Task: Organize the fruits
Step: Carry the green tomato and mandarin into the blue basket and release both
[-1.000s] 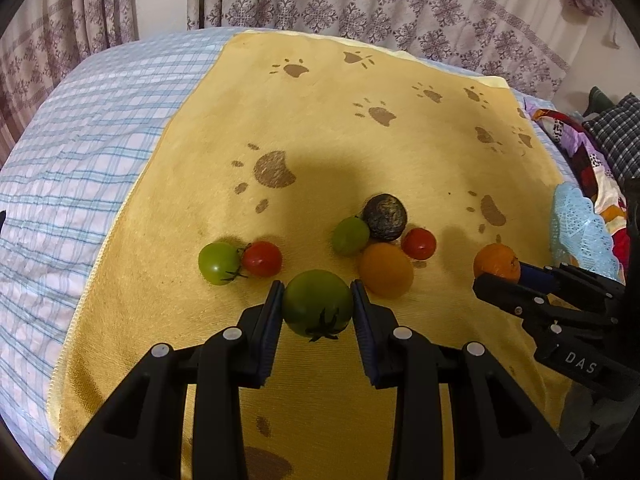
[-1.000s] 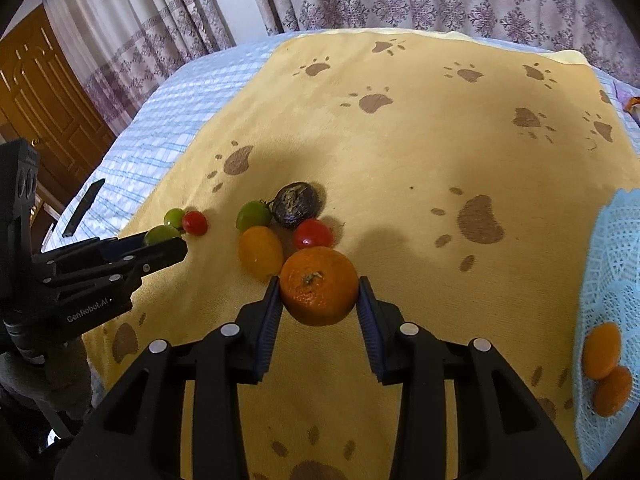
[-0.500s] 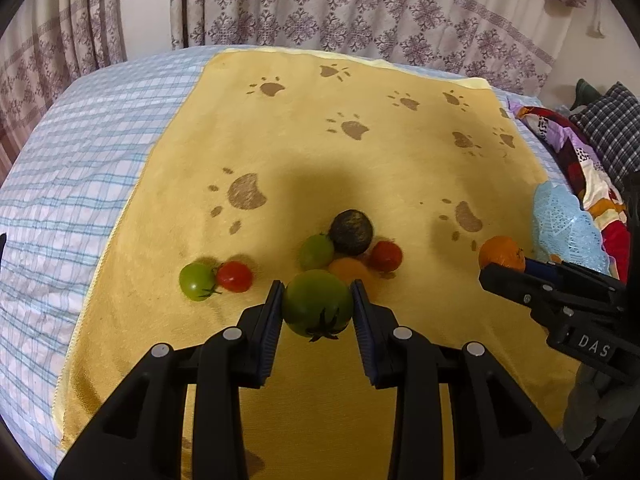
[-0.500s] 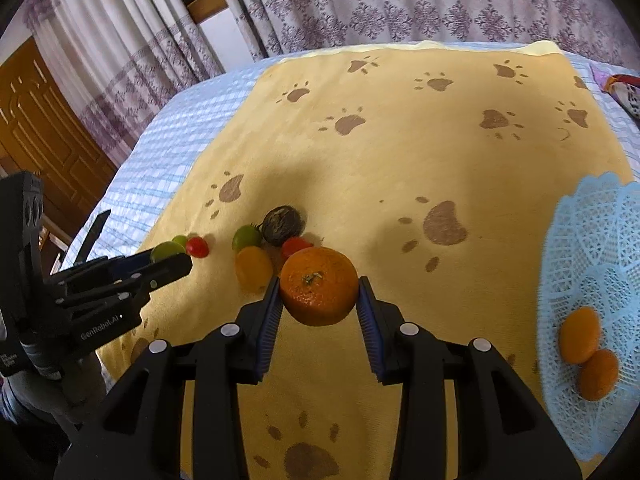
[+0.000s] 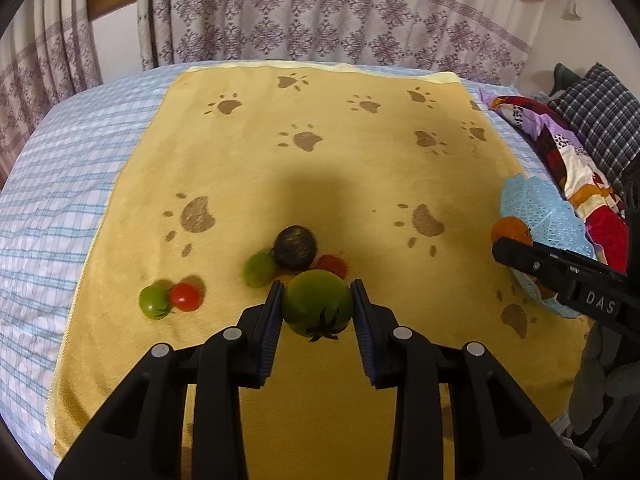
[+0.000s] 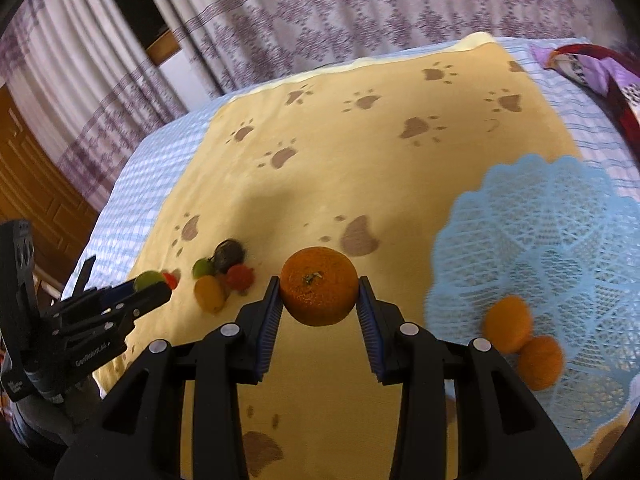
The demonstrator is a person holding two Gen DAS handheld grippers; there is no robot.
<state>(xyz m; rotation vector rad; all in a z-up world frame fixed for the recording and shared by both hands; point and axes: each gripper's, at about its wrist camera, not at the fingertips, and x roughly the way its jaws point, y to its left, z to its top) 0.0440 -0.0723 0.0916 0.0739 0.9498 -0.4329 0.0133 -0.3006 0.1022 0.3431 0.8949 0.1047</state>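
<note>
My left gripper (image 5: 318,308) is shut on a large green tomato (image 5: 318,304), held above the yellow paw-print blanket (image 5: 320,152). My right gripper (image 6: 319,298) is shut on an orange mandarin (image 6: 319,284), lifted left of the light-blue lace basket (image 6: 552,240), which holds two mandarins (image 6: 522,340). On the blanket lie a dark round fruit (image 5: 295,246), a small green tomato (image 5: 259,269), a red tomato (image 5: 332,264), and a green and red pair (image 5: 170,299). A yellow-orange fruit (image 6: 208,294) shows in the right wrist view.
The blanket covers a blue checked bedsheet (image 5: 60,200). Patterned curtains (image 5: 320,12) hang behind the bed. Colourful pillows and bedding (image 5: 560,152) lie at the right edge. A wooden door (image 6: 28,184) stands at the left.
Both grippers have risen and pulled back with their fruits. The right gripper has swung right toward the blue basket, which now shows much larger in its view.
</note>
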